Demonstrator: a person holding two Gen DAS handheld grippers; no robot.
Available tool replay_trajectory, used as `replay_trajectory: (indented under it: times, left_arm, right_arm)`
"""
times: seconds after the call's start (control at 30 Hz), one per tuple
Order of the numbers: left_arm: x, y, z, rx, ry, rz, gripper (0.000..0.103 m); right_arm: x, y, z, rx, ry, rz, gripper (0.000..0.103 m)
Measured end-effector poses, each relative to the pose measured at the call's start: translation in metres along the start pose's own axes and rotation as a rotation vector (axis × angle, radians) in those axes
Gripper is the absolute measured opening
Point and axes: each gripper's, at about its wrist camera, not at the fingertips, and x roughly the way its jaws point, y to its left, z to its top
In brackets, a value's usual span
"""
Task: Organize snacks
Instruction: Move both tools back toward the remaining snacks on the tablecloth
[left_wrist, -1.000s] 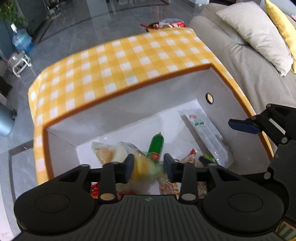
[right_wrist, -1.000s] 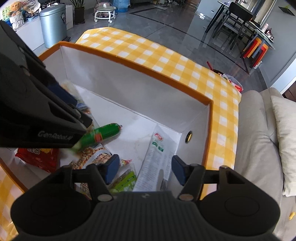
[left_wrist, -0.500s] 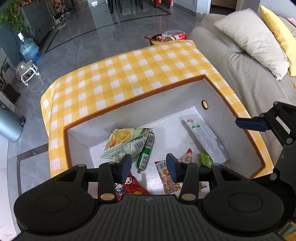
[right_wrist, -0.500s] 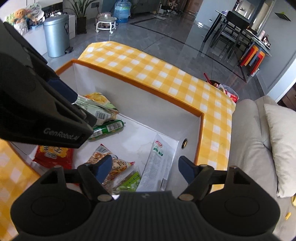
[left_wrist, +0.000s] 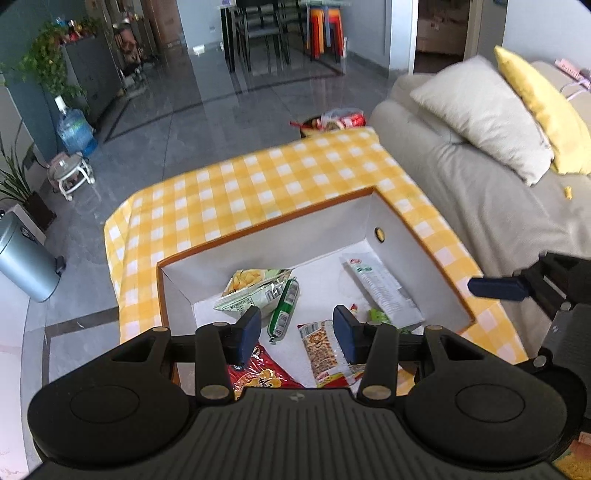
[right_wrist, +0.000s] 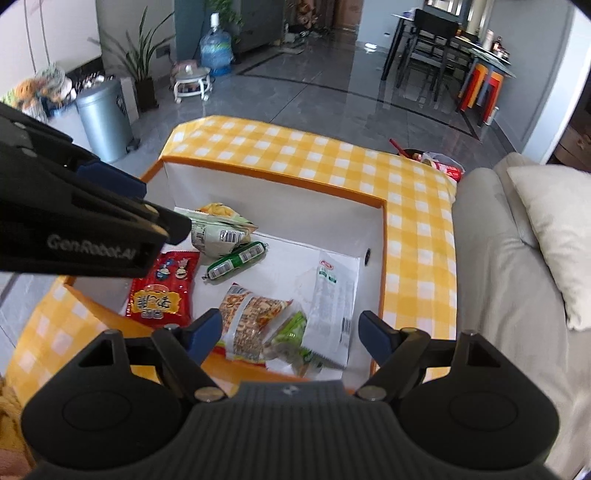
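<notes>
Checked yellow cloth surrounds the white box (right_wrist: 280, 192), where we log red pouch (right_wrist: 162, 291), green sausage (right_wrist: 236, 260) beside it, chip bag (right_wrist: 218, 225). Left gripper (left_wrist: 297, 328), marked "GenRobot.AI", and right gripper (right_wrist: 291, 332) hover above, released, empty.

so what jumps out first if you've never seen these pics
An open white box with an orange rim sits on a yellow checked tablecloth, holding loose snack packets. A red packet lies at its left, a green sausage stick near the middle. Both grippers hover above it, empty.
</notes>
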Motion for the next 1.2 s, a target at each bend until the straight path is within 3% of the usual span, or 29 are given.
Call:
replay_trajectory:
  times: [0.3, 0.63, 0.9, 1.2]
  left_arm:
    - [-0.047, -0.014, -0.027, -0.012, -0.117, -0.001, 0.058]
    - [-0.074, -0.027, -0.071, 0.005, -0.15, -0.018, 0.058]
    - [-0.068, -0.04, -0.108, -0.013, -0.09, -0.088, 0.058]
    - [-0.049, -0.054, -0.145, -0.019, 0.037, -0.147, 0.059]
  right_arm:
    - [-0.048, 0.002, -0.036, 0.123, -0.066, 0.017, 0.083]
    - [-0.089, 0.008, -0.087, 0.211, -0.099, 0.022, 0.084]
    - [-0.098, 0.003, -0.13, 0.246, -0.047, -0.011, 0.084]
    - [-0.092, -0.004, -0.175, 0.271, 0.053, -0.036, 0.084]
